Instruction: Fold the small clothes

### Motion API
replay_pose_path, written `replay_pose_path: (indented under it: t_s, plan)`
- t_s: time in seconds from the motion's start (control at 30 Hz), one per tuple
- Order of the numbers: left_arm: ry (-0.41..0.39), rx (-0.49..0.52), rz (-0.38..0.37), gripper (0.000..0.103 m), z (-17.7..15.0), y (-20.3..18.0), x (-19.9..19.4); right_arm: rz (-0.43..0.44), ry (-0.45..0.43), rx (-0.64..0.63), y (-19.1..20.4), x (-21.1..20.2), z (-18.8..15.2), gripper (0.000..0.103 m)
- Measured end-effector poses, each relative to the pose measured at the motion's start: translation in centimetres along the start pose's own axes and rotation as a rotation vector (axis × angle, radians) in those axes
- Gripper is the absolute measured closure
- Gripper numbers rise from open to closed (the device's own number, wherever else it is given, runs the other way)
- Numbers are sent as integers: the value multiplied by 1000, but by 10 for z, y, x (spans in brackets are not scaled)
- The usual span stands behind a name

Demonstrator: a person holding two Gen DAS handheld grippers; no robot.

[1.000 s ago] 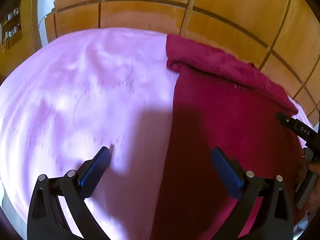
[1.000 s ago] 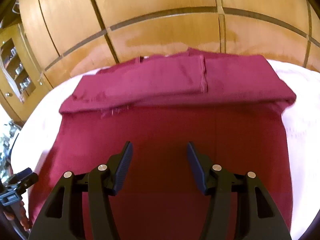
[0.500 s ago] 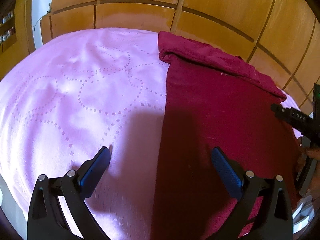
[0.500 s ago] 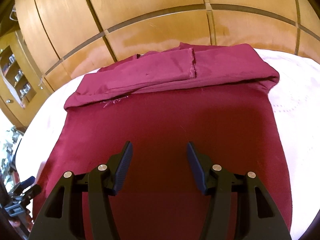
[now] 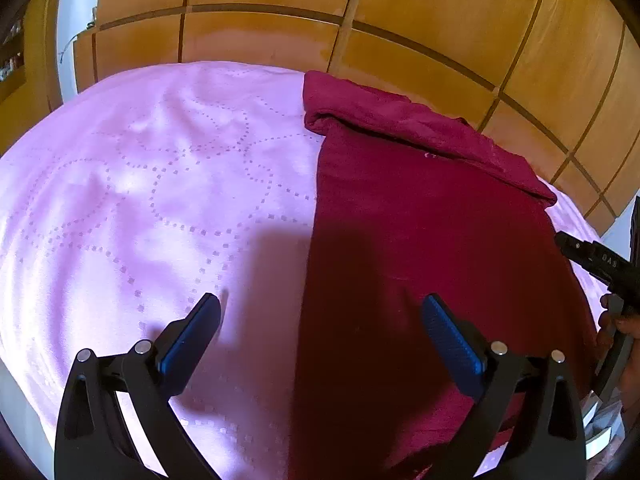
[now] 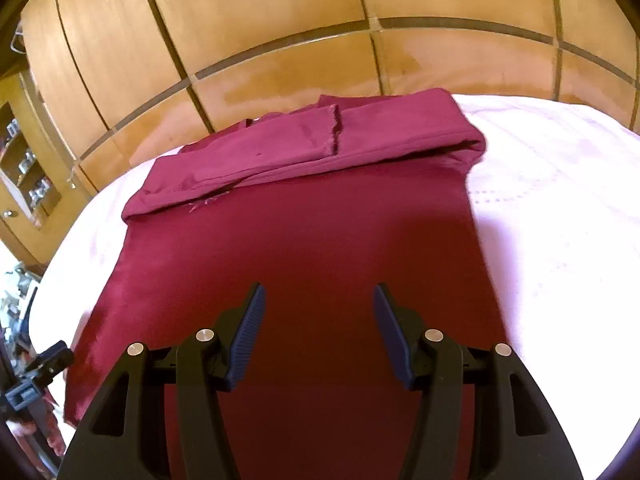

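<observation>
Wood-panel wall [image 6: 280, 20] behind, pink quilted bedspread [image 5: 140, 200] covering the surface, and on it the dark red garment [image 6: 304, 240] spread flat w/ its far end already folded back toward the near side in a thick band [image 6: 320, 140], sleeve ends meeting approx. mid-band. Left view shows the garment's left edge running straight down the bedspread, so it lies to the right of centre there. Left gripper [image 5: 320, 332] hangs above that edge, jaws wide apart, nothing between them, one finger over pink, the other over red. Right gripper [image 6: 318, 328] hovers over the mid-body of the cloth, jaws roughly half open, empty, no pad on fabric. Judgement: next fold prob. needs the near hem or side edges, which are out of view below both claws. Risks: pinching the bedspread along w/ the garment at the left edge, since both are soft and lie flush; grabbing only the top layer so the fold comes up uneven; dragging the cloth and undoing the folded band; uneven lift betw. hands skewing the crease.
</observation>
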State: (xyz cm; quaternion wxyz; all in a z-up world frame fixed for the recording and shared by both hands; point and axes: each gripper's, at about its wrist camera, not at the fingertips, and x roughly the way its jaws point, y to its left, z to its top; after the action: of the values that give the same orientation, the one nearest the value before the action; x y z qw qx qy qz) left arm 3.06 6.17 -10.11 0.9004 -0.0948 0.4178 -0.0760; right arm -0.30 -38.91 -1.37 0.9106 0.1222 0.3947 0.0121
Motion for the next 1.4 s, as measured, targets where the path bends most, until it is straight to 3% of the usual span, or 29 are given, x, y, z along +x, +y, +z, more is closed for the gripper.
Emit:
replay_pose_path:
  t_s: [0.2, 0.43, 0.53, 0.6, 0.73, 0.87, 1.07, 1.2, 1.33, 1.4]
  plan:
    - [21, 4, -24, 4, 0, 0, 1, -29, -7, 14, -19, -17, -6, 48]
    - [9, -36, -63, 10, 5, 24, -13, -5, -12, 137, -56, -46, -18, 48]
    - [17, -63, -107, 18, 3, 34, -17, 16, 4, 144, -66, -60, -30, 32]
    - [46, -67, -145, 25, -1, 37, -15, 34, 15, 142, -69, -66, -37, 32]
    - [78, -26, -187, 29, -9, 31, -14, 106, 65, 144, -74, -70, -53, 32]
    - [116, 5, -252, 30, -20, 20, -15, 174, 89, 250, -92, -70, -68, 38]
    - [156, 70, -277, 37, -33, 13, -18, 249, 83, 370, -114, -72, -74, 45]
    - [161, 0, -311, 40, -28, 26, -17, 185, 77, 386, -129, -81, -76, 45]
    - [183, -5, -325, 40, -27, 25, -11, 238, 131, 389, -135, -76, -90, 45]
    - [196, -14, -358, 43, -29, 23, -9, 291, 132, 396, -133, -76, -97, 53]
